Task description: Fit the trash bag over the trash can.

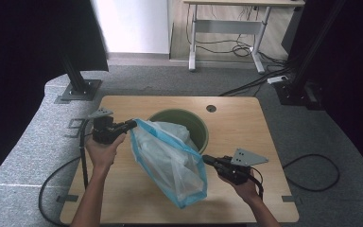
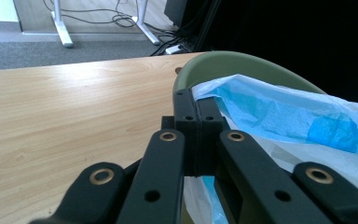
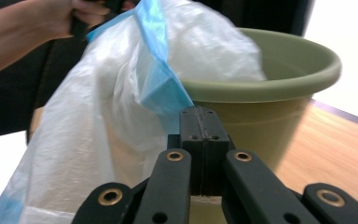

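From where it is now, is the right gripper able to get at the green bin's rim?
Probably yes, but not freely: the right gripper is shut on the plastic bag's blue edge, and the bag drapes between it and the green bin.

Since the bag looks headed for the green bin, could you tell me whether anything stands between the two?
Nothing visible does: the plastic bag, pinched by the left gripper and right gripper, already hangs partly over the open green bin.

Both forearms reach forward; the left tool (image 1: 131, 125) and the right tool (image 1: 207, 160) have their jaws pressed together.
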The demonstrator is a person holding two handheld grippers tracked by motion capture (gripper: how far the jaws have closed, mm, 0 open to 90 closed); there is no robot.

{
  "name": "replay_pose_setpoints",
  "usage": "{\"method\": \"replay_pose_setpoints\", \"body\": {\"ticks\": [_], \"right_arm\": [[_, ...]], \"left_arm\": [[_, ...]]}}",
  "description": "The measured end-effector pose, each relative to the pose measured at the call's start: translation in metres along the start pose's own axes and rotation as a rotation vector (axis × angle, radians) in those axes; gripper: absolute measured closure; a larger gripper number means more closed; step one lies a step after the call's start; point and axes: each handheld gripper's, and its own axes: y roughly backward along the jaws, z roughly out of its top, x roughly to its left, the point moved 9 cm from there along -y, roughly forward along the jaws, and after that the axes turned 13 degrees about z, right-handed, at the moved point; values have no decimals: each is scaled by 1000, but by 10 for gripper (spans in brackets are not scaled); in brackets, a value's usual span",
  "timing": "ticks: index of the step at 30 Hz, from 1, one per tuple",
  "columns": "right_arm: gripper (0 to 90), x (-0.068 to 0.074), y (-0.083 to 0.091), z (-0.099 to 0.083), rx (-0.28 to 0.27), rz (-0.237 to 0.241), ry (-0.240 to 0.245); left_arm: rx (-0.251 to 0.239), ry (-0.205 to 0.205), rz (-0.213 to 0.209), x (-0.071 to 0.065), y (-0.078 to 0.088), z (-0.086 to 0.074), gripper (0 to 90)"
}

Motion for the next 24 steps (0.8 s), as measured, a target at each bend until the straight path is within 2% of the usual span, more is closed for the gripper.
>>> {"method": "replay_pose_setpoints", "body": {"ticks": [4, 10, 13, 14, 16, 19, 20, 24], "right_arm": [[888, -3, 8, 4, -20, -2, -13], [889, -2, 10, 2, -8, -15, 3], [887, -3, 11, 3, -18, -14, -9], [848, -3, 10, 3, -18, -10, -9], [679, -1, 6, 1, -18, 1, -29], [630, 0, 3, -1, -23, 10, -43], [584, 1, 0, -3, -31, 22, -59], [553, 4, -6, -5, -37, 50, -70]], "left_arm": [[-1, 3, -3, 0, 0, 0, 899], [1, 3, -3, -1, -1, -1, 899], [3, 0, -5, -2, -2, -1, 899], [5, -2, -6, -2, -2, -2, 899], [7, 1, -8, -3, -3, -3, 899], [7, 0, -9, -3, -4, -3, 899], [8, -1, -10, -4, -4, -4, 899], [11, 0, -10, -3, -4, -6, 899]]}}
